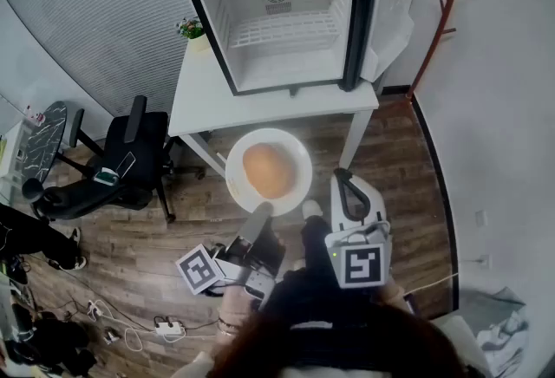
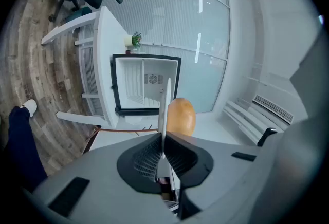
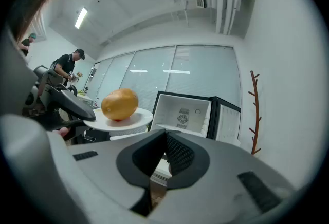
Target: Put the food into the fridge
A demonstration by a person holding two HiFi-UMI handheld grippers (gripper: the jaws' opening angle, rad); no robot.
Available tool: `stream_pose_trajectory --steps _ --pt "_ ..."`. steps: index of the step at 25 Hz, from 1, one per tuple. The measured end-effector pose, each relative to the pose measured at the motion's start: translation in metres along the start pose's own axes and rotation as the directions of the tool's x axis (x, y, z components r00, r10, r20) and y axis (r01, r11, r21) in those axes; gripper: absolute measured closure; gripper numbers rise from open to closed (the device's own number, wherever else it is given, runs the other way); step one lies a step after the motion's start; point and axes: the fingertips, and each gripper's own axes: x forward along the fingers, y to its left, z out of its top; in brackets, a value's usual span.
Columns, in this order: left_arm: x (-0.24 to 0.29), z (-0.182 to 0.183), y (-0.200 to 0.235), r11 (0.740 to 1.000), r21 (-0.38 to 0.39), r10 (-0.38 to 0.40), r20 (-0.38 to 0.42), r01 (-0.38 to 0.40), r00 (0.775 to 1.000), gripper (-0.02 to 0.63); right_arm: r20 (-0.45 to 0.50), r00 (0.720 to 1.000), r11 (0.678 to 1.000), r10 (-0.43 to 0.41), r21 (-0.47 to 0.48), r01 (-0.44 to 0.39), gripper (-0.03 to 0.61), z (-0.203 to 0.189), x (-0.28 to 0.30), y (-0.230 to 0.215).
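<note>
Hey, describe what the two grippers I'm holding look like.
Both are light grey plastic. The left gripper and right gripper each carry a cube with black-and-white square markers, and the jaws have black ribbed pads.

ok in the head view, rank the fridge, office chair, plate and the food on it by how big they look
1. fridge
2. office chair
3. plate, though it is held nearer the camera, which enlarges it
4. orange food
</note>
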Motion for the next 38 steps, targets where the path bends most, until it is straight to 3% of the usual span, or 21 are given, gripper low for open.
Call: stream_pose_trajectory --steps 38 --pt "0.106 0.066 0.032 0.999 -0.020 0.040 -0.023 -0.040 0.999 0.598 -0.081 0.997 1.000 -0.004 0.025 0.006 0.578 -0.030 0.102 -0.049"
